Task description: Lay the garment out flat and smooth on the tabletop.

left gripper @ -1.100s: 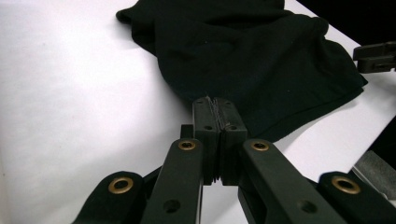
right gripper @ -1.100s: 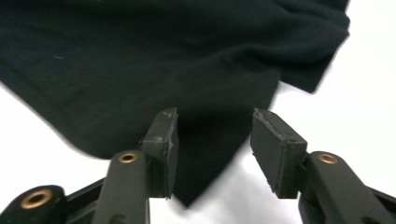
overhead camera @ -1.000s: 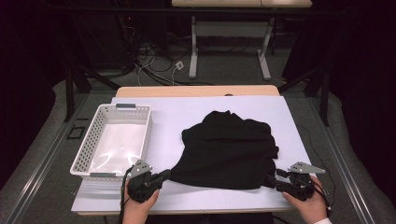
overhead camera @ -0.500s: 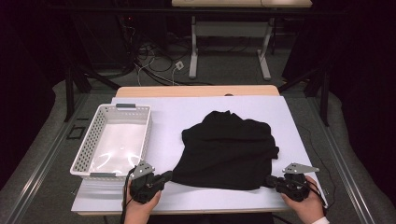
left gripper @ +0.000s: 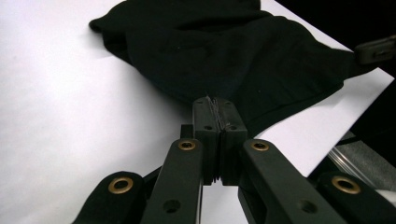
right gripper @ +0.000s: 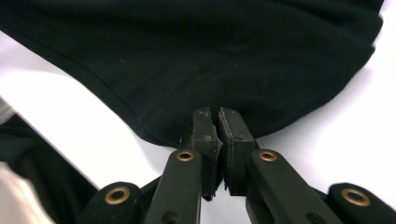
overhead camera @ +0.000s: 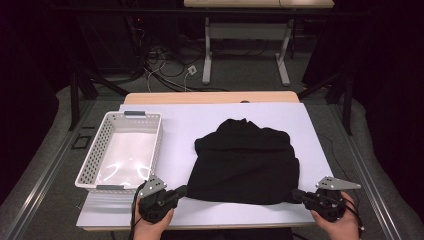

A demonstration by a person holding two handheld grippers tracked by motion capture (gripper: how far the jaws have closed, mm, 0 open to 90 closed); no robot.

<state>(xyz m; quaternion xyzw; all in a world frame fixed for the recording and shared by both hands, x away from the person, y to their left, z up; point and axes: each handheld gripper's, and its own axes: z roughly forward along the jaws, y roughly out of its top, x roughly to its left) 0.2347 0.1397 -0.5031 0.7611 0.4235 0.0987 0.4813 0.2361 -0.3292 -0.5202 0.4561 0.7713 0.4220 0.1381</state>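
Garment point(overhead camera: 245, 160) on white table point(overhead camera: 310, 130), pinched by 2 hand-held grippers point(overhead camera: 181, 191) point(overhead camera: 296, 194), dark room.

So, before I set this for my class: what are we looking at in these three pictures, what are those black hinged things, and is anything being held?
There is no machine here. A person sits at a table and holds a hand tool with two black jaws in each hand. One picture comes from a camera fixed above the table; it shows the left tool and the right tool at the near edge. The other two come from small cameras riding on each tool, looking along its jaws. On the white table cover lie a black garment, roughly folded, and an empty white basket to its left. Each tool's jaws are shut on the garment's near edge, the left tool at one corner and the right tool at the other. It looks as if the person is about to fold or lift it.
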